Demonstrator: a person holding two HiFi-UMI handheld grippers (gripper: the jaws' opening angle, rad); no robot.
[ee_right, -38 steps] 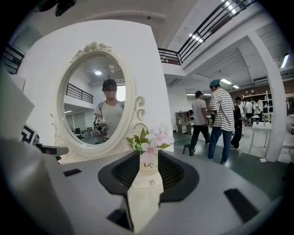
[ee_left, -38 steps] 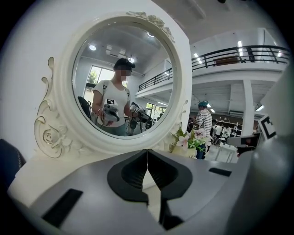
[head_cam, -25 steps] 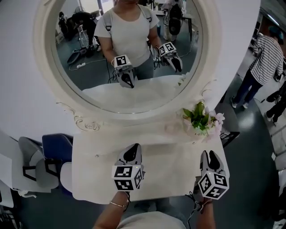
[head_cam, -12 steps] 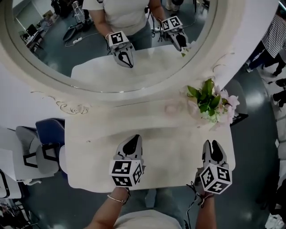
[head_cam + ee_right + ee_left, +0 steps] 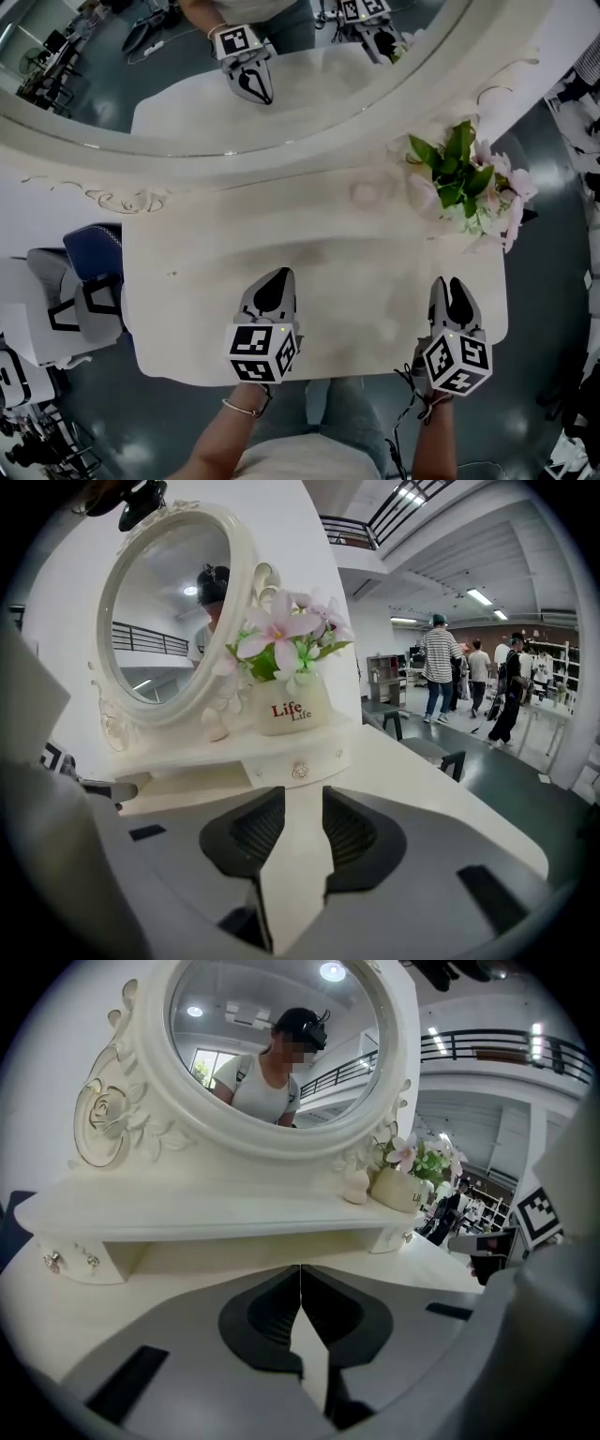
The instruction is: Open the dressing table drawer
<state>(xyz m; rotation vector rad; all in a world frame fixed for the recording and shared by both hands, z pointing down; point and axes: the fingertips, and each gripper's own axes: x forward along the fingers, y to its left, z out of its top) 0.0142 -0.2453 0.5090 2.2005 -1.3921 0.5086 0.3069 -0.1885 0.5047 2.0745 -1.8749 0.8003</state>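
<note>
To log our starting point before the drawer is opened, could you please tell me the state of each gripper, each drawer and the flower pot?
Left gripper: shut, empty.
Right gripper: open, empty.
Right drawer: closed.
Left drawer: closed.
Flower pot: upright on the shelf.

My head camera looks steeply down on the dressing table (image 5: 356, 267) from close above. Both gripper views sit low over its top, facing the far mirror (image 5: 272, 1044), and share the flower pot (image 5: 289, 710) at right.
</note>
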